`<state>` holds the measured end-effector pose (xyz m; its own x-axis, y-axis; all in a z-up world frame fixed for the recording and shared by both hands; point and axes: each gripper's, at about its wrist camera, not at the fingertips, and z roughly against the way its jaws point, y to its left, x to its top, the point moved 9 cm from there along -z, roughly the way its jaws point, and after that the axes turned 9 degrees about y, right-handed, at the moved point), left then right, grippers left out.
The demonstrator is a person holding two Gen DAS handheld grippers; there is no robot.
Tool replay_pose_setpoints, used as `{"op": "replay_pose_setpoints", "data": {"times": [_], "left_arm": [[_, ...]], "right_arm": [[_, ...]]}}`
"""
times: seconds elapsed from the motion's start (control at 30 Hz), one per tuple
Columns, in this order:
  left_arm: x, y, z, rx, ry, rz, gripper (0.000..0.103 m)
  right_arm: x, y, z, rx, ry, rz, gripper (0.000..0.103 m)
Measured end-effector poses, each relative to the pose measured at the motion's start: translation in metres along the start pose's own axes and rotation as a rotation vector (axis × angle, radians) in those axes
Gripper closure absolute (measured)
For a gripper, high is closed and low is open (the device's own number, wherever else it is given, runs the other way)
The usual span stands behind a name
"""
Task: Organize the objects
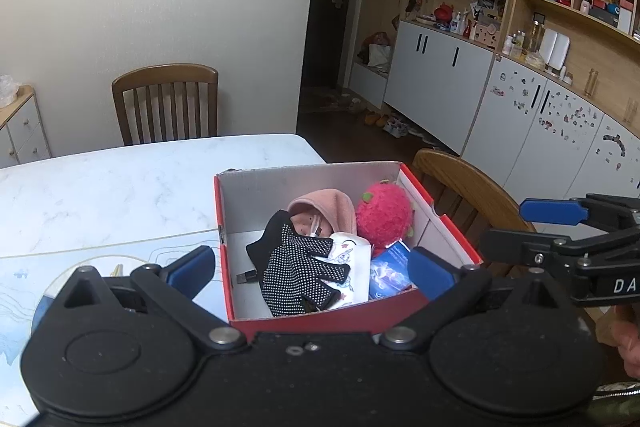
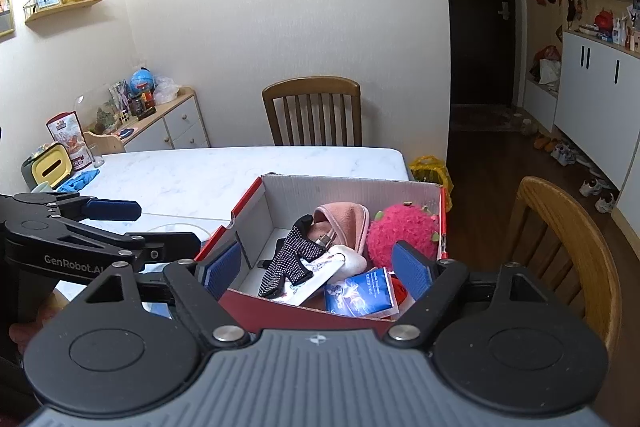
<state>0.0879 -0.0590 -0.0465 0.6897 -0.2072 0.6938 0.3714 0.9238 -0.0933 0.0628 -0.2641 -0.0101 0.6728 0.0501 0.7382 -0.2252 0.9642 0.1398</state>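
Red box holds black dotted glove.

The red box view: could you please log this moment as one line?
red box: holds glove, plush, pouch | left gripper: open, empty | right gripper: open, empty

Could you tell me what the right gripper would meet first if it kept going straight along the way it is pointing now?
Most likely the blue packet lying in the red box, just past the near wall. The right gripper is open and empty, angled down into the box; depth is hard to judge, so the near wall might come first.
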Motion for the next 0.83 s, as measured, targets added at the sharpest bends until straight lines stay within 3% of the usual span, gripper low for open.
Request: {"op": "replay_pose_setpoints", "data": {"times": [0.83], "left_arm": [[-0.002, 0.004, -0.011, -0.018, 0.016, 0.008, 0.001]], "right_arm": [[-0.005, -0.001, -0.008, -0.019, 0.037, -0.025, 0.018]]}}
